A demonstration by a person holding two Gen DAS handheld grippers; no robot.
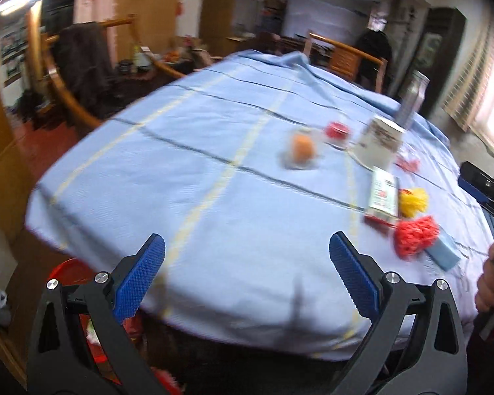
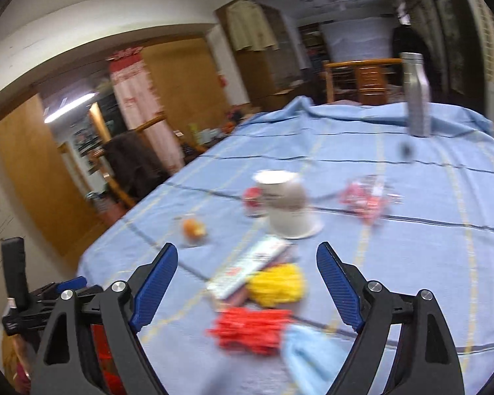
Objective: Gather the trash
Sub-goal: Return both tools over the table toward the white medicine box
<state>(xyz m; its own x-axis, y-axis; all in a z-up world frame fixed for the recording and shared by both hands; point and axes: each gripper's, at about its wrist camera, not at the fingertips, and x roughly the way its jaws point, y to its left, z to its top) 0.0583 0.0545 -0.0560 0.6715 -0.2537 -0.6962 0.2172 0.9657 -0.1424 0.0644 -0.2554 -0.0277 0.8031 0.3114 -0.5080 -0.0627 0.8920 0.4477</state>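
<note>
On the blue tablecloth [image 2: 411, 171], left to right: orange lump [image 2: 193, 227] | white cup [image 2: 288, 202] | yellow mesh wad [image 2: 276, 283] above red mesh wad [image 2: 250, 330], between right gripper [image 2: 247, 283] jaws, spread, untouched | left gripper [image 1: 247, 279] spread, empty

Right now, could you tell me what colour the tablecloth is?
Light blue tablecloth with dark and pale yellow stripes; clearest in the left wrist view.
</note>
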